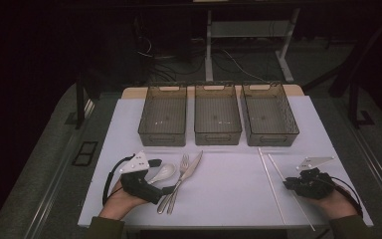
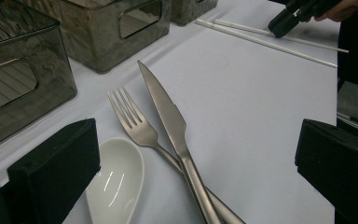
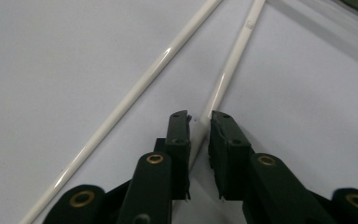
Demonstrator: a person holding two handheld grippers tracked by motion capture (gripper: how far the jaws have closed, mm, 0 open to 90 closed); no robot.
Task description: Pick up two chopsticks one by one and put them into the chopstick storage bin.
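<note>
- Lower right of the high view: right gripper (image 1: pixel 289 184) in a hand, low over the white mat (image 1: pixel 229 184).
- Same gripper, right gripper view (image 3: pixel 199 122): jaws nearly together, one white chopstick (image 3: pixel 228 70) in the narrow gap; pads not visibly pressing on it.
- Second chopstick (image 3: pixel 135 88): flat on the mat, just left, diverging.
- Lower left of the high view: left gripper (image 1: pixel 160 175), jaws spread wide, holding nothing.
- Between those jaws, left gripper view: white spoon (image 2: pixel 116 179), fork (image 2: pixel 135 123), knife (image 2: pixel 168 112); knife crossing the fork handle.
- Upper centre, high view: three grey bins (image 1: pixel 218 133) in a row.
</note>
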